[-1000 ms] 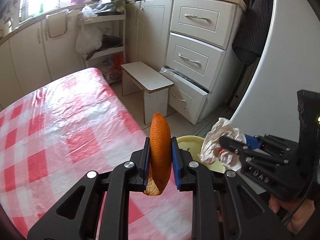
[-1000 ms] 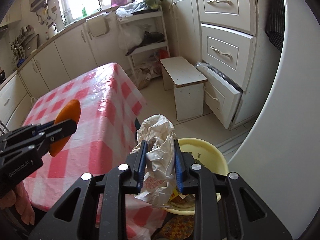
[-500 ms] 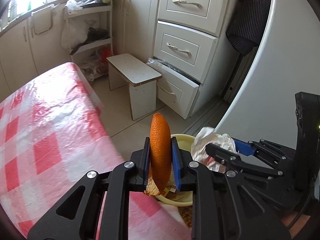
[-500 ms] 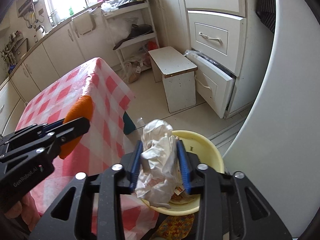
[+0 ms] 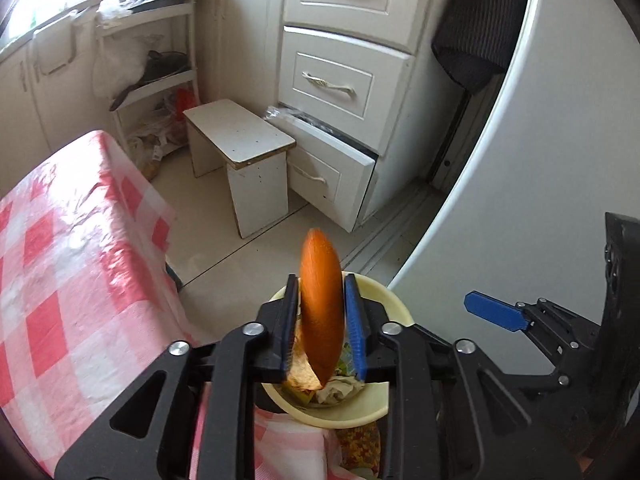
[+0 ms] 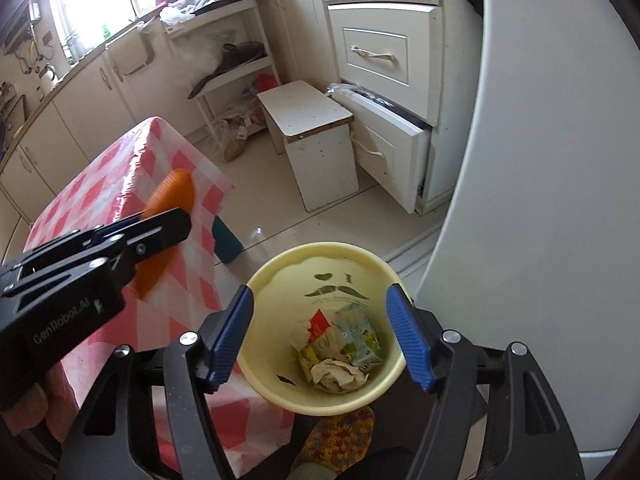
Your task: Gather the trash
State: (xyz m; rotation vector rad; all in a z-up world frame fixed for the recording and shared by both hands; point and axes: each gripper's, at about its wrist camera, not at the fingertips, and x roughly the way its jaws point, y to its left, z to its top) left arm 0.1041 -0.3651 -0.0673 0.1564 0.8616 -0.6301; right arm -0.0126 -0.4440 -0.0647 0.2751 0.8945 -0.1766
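My left gripper (image 5: 322,280) holds a curved orange peel (image 5: 322,300) upright over the yellow bin (image 5: 396,312). Its jaws are opening; the peel looks blurred and still touches both pads. In the right wrist view the peel (image 6: 172,192) shows behind the left gripper's black fingers (image 6: 160,232), above the table's corner. My right gripper (image 6: 319,291) is over the bin (image 6: 280,272), jaws opening wide with nothing between them. Inside the bin, crumpled white paper (image 6: 338,374) lies on a small carton (image 6: 358,334) and wrappers. One blue pad (image 5: 496,314) of the right gripper shows in the left wrist view.
A table with a red and white checked cloth (image 5: 72,280) stands left of the bin. Beyond the bin are a white stool (image 5: 240,140), a drawer unit with its bottom drawer ajar (image 5: 332,176), and a large white curved panel (image 5: 540,160) on the right. A crocheted piece (image 6: 340,432) lies under the bin.
The right gripper opened and its crumpled paper dropped into the bin. The left gripper carried the peel right and down, from over the table to over the bin.
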